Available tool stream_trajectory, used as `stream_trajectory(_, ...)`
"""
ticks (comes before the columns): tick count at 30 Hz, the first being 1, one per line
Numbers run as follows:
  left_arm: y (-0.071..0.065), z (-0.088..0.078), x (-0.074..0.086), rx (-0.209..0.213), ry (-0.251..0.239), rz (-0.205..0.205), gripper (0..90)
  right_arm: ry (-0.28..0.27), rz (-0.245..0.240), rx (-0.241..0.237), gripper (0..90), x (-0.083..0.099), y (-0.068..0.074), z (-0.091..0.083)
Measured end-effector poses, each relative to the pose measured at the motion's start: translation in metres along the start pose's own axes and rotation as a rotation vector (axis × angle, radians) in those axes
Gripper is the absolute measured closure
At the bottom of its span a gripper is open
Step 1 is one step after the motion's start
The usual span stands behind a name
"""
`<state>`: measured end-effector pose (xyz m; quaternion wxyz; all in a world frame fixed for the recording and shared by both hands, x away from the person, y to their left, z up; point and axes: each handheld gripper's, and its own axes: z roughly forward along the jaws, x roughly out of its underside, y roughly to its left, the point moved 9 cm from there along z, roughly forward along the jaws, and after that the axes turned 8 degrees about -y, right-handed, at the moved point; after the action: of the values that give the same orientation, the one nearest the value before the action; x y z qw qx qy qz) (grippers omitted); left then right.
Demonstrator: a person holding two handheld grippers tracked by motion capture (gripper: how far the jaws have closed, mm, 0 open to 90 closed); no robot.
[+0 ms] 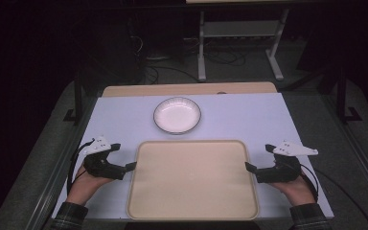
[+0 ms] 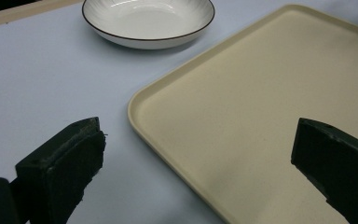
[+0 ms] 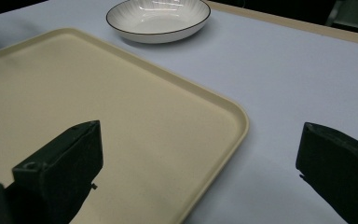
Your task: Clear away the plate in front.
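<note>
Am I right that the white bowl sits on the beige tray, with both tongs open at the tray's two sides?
Not quite. The white bowl sits on the table beyond the beige tray, apart from its far edge, as the high view shows. The rest holds: the left tongs and the right tongs are open at the tray's two sides.

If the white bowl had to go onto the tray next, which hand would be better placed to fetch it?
Probably the left gripper, narrowly: the bowl sits slightly left of the tray's middle. Both grippers are open and empty; the right gripper mirrors it.
</note>
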<state>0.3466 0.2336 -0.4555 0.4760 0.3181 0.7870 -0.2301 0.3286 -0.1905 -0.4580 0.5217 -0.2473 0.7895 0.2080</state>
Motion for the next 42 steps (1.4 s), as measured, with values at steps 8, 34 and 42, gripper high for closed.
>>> stream_trajectory(8,0.003,0.004,-0.002,-0.002,0.008,-0.022,1.8,-0.003,0.007,-0.001,0.0,-0.001,0.0,0.001)
stream_trajectory(34,0.016,0.032,-0.026,0.004,0.005,-0.029,1.7,-0.016,0.013,-0.004,0.0,-0.003,0.001,0.001)
stream_trajectory(42,0.016,0.04,-0.033,0.007,0.007,-0.022,1.7,-0.02,0.015,-0.003,0.0,-0.004,0.001,0.0)
